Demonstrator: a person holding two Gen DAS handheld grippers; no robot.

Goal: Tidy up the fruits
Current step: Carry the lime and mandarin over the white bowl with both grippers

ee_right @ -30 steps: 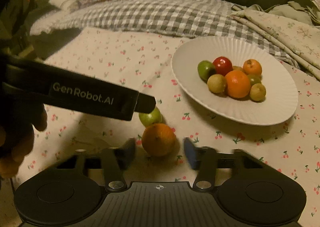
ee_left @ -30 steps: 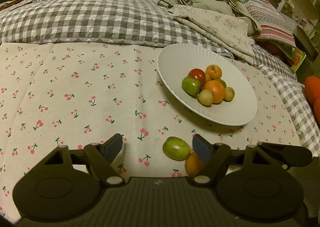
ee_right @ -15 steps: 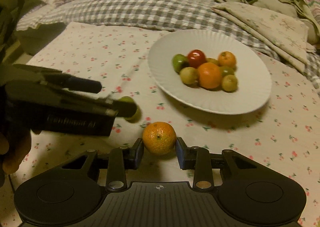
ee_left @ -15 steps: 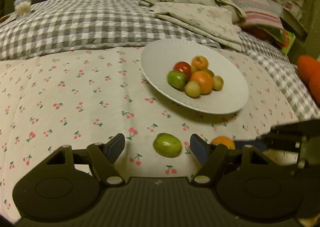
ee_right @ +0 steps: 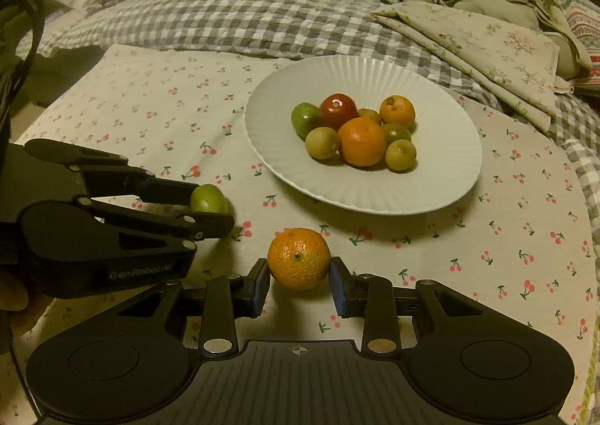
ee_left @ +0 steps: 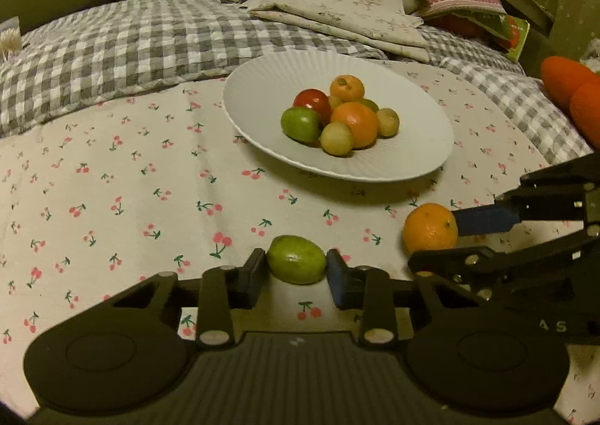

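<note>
Covering the bed, a cherry-print cloth lay; the left tool pinched a green fruit, the right tool an orange, both at lower centre.

My left gripper clamps the green fruit; right of it, an orange sits in the right gripper.

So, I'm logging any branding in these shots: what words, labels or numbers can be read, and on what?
"GenRobot.AI", blurred and only just readable, on the side of the left gripper in the right wrist view.
"A S", the cut-off end of some lettering, on the right gripper's body in the left wrist view.
The green packet far right: print too blurred to read.
Nothing else carries text.
</note>
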